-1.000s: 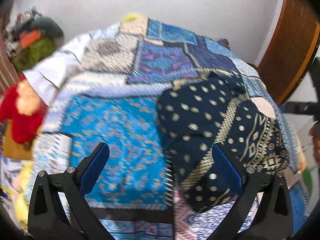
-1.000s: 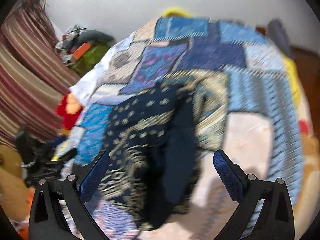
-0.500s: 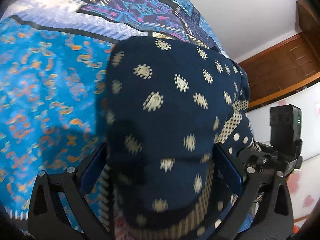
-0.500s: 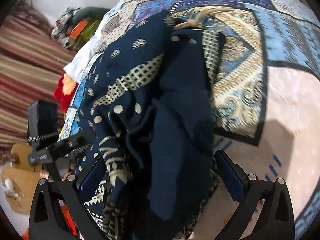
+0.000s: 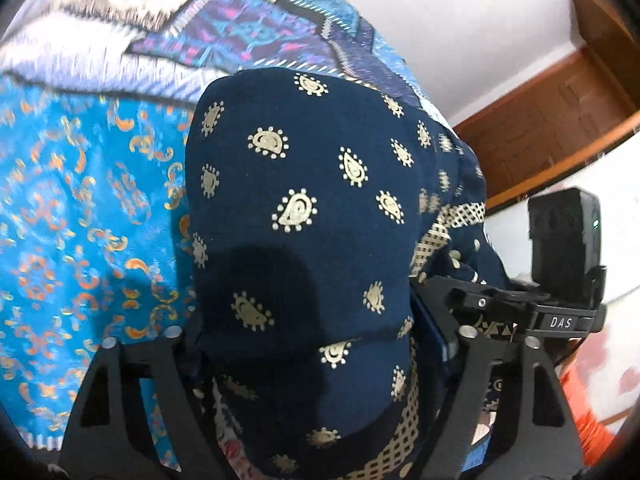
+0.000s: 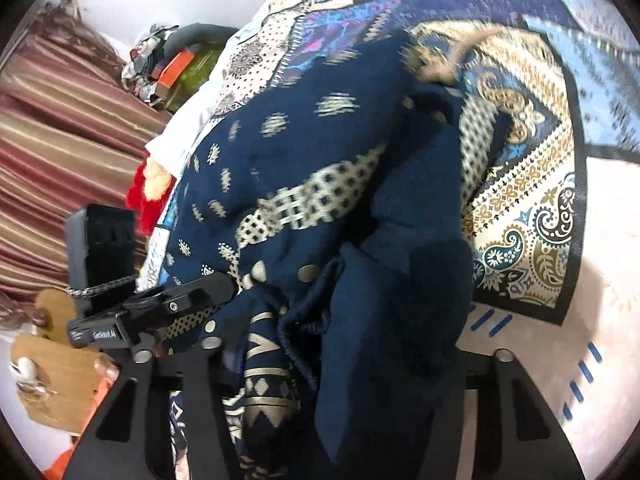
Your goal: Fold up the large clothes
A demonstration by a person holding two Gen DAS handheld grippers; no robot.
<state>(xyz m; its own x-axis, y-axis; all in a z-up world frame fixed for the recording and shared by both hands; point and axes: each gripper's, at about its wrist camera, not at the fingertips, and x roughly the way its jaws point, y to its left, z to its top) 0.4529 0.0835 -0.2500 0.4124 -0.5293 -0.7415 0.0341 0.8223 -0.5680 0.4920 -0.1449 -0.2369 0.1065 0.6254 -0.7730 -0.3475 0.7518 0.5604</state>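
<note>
A navy garment with gold paisley print [image 5: 320, 200] lies bunched on a patchwork bedspread [image 5: 80, 200]. My left gripper [image 5: 308, 332] points down over the heap's near end. Its jaws are closing, and a fat fold of cloth fills the gap and bulges over both fingers. In the right wrist view the same garment [image 6: 360, 200] shows its gold lattice band and plain navy folds. My right gripper [image 6: 352, 344] is closing too, with cloth between its fingers and its pads hidden under the folds. Each gripper shows in the other's view: the right gripper [image 5: 560, 312], the left gripper [image 6: 152, 312].
The bedspread [image 6: 540, 200] runs on to the right and far side. A red plush toy [image 6: 148, 192], a pile of belongings [image 6: 180, 60] and a striped curtain [image 6: 48, 140] lie off the bed's left. A wooden door [image 5: 560, 120] stands at right. A person's fingertip [image 6: 106, 368] shows at lower left.
Both grippers have dropped from above the bed onto the navy garment. Their jaws, wide open before, have narrowed around bunched cloth. The two grippers now sit close side by side.
</note>
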